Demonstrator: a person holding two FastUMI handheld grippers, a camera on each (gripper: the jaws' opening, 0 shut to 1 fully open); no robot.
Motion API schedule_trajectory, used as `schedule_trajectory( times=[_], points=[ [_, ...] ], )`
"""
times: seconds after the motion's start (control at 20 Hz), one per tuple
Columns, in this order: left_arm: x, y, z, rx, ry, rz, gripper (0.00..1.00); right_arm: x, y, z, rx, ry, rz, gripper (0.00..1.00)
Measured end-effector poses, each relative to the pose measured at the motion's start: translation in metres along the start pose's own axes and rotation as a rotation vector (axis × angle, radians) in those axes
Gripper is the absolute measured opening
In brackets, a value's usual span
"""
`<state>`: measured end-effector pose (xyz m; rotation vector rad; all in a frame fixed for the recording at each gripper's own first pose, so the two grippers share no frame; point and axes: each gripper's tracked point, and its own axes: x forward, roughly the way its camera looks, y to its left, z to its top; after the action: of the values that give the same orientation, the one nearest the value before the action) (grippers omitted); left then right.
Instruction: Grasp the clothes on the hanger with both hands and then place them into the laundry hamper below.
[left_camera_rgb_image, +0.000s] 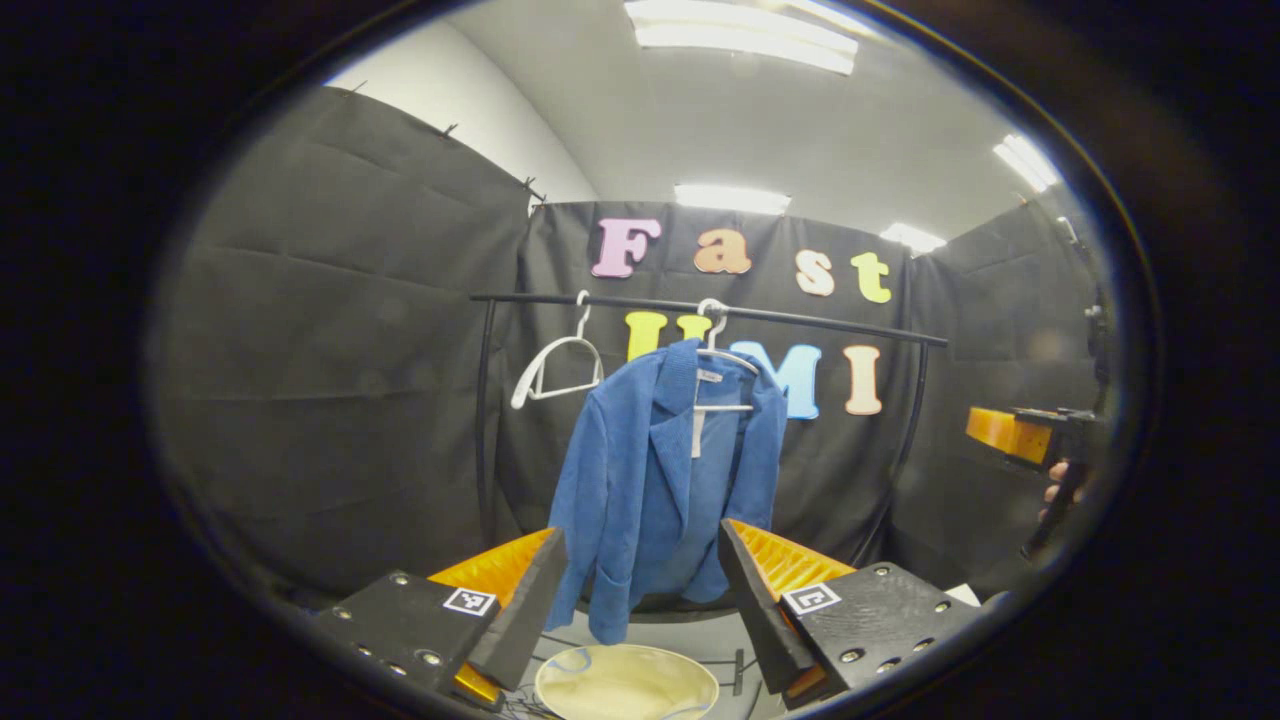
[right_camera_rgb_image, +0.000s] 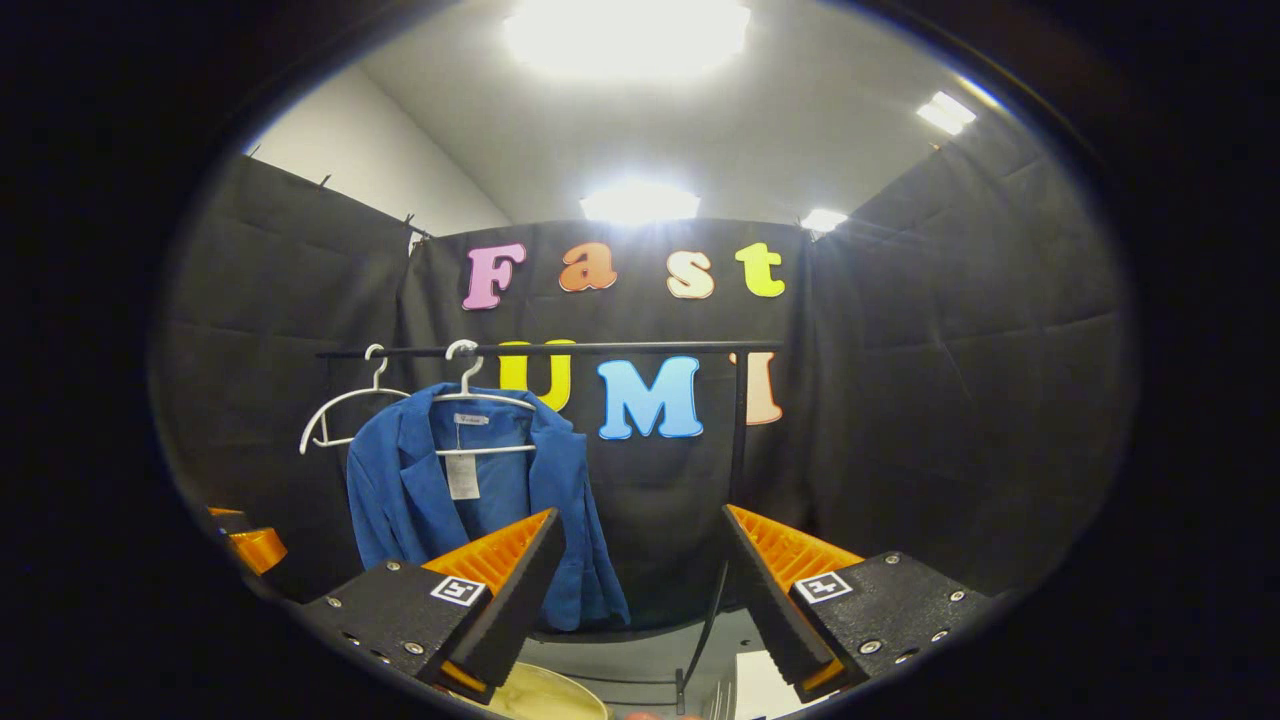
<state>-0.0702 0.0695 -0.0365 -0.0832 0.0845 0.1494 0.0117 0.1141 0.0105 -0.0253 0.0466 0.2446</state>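
A blue jacket (left_camera_rgb_image: 655, 470) hangs on a white hanger (left_camera_rgb_image: 725, 360) from a black rail (left_camera_rgb_image: 820, 322), straight ahead in the left gripper view. My left gripper (left_camera_rgb_image: 640, 600) is open, short of the jacket, its fingers framing the jacket's lower half. Under it lies the cream round hamper (left_camera_rgb_image: 625, 685). In the right gripper view the jacket (right_camera_rgb_image: 475, 500) hangs left of centre. My right gripper (right_camera_rgb_image: 640, 590) is open, away from it, its left finger (right_camera_rgb_image: 510, 575) overlapping the hem in the image. The hamper's rim (right_camera_rgb_image: 545, 700) peeks out below.
An empty white hanger (left_camera_rgb_image: 555, 365) hangs on the rail left of the jacket. The rail's upright posts (left_camera_rgb_image: 485, 420) stand before the black cloth wall. The right gripper (left_camera_rgb_image: 1010, 435) and a hand (left_camera_rgb_image: 1058, 495) sit at the far right; the left gripper (right_camera_rgb_image: 248, 545) at the far left.
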Motion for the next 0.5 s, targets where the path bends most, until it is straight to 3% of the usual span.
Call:
schedule_trajectory(
  times=[0.5],
  points=[
    [0.044, -0.016, 0.027, -0.002, -0.012, 0.011, 0.88, 0.069, 0.039, 0.014, 0.071, 0.013, 0.093, 0.96]
  ],
)
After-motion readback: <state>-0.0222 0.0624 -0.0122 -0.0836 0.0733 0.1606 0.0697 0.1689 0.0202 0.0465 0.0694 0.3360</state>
